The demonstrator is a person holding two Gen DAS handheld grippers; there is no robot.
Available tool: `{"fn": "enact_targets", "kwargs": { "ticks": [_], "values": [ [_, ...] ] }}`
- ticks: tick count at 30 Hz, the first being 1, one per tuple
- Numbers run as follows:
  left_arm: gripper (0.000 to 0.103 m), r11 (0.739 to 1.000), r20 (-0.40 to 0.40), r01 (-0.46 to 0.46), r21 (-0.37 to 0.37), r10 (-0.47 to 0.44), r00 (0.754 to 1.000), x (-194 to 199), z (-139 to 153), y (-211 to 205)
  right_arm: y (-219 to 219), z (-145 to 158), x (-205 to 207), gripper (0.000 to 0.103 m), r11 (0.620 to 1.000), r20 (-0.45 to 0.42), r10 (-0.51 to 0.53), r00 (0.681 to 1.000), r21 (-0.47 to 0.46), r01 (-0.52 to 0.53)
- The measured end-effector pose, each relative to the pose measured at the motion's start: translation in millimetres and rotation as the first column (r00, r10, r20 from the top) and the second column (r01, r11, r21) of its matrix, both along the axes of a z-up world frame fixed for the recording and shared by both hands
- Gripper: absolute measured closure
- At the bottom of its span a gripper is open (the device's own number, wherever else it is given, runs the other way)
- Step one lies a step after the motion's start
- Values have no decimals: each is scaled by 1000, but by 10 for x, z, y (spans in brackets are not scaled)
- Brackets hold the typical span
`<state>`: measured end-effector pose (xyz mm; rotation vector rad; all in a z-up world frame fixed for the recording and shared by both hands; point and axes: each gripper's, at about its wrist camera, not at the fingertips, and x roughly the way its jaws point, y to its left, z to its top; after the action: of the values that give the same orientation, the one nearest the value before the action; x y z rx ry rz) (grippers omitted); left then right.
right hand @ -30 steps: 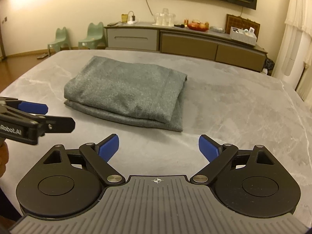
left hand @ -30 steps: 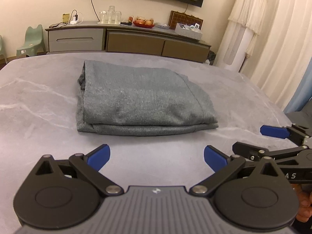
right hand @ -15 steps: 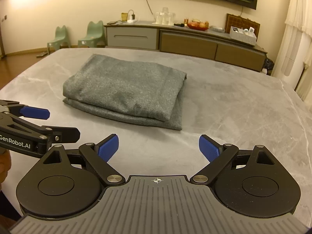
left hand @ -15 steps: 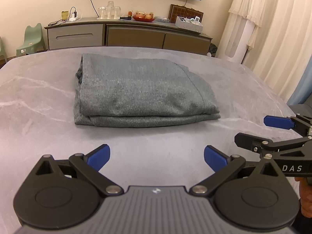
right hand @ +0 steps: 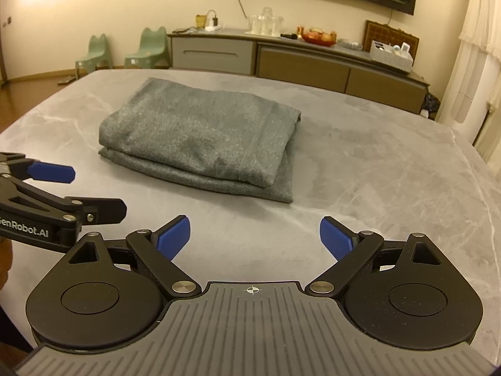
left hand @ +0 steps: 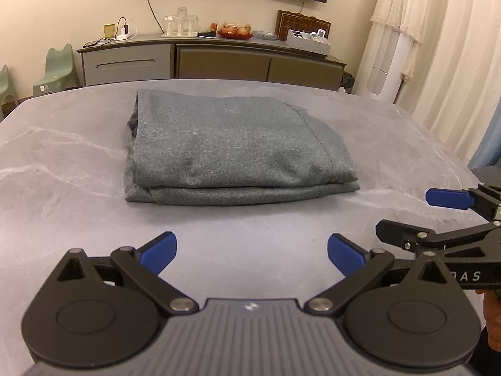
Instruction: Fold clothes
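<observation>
While both tools hover low over the near edge of the grey marble-patterned table [left hand: 56, 188], the left gripper [left hand: 252, 252] has its blue-padded fingers spread wide with nothing between them, and the right gripper [right hand: 255, 236] is likewise spread and empty. Each shows in the other's view only in part, cut off by the frame edge, and of the hands holding them only slivers appear at the frame edges. Beyond the fingertips, apart from both, lies the folded grey garment [left hand: 231, 147], flat near the middle of the table in stacked layers; what kind of garment it is cannot be told, though a stitched hem runs along its right side. Farther back stands a long sideboard [right hand: 300, 62] carrying glasses, what looks like a fruit bowl and small clutter too tiny to make out.
</observation>
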<state>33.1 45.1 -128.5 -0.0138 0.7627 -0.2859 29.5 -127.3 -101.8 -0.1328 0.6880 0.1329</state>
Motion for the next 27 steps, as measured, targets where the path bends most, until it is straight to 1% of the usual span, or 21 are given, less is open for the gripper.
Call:
{"fn": "enact_targets", "kwargs": {
  "ticks": [27],
  "values": [
    [0, 1000, -17, -16, 26, 16, 1000, 28, -69, 13, -13, -18, -14, 10, 1000, -5, 9, 1000, -3, -9]
  ]
}}
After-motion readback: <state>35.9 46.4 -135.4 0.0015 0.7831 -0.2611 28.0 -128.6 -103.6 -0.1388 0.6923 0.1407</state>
